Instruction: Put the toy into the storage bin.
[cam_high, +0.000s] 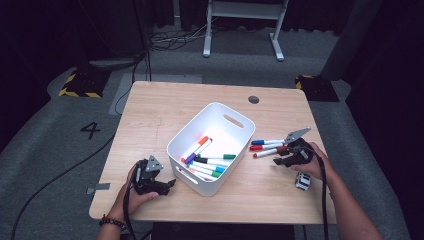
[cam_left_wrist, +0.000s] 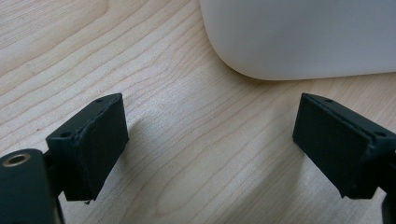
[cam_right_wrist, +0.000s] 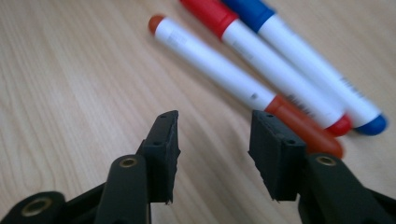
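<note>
Three markers lie side by side on the table right of a white bin (cam_high: 220, 115): an orange one (cam_right_wrist: 224, 70), a red one (cam_right_wrist: 261, 53) and a blue one (cam_right_wrist: 308, 60). My right gripper (cam_right_wrist: 215, 154) is low over the table beside them, jaws open with bare wood between; the orange marker's cap sits just past the right jaw. In the high view the right gripper (cam_high: 287, 157) is at the markers' (cam_high: 267, 147) right end. My left gripper (cam_high: 167, 184) rests on the table at the bin's near left corner, open and empty (cam_left_wrist: 212, 149).
The bin holds several coloured markers (cam_high: 210, 162). A small white cube with dark marks (cam_high: 302, 181) lies by the right wrist. The bin's rounded corner (cam_left_wrist: 289, 37) is close ahead of the left jaws. A round cable hole (cam_high: 253, 99) sits at the table's far side.
</note>
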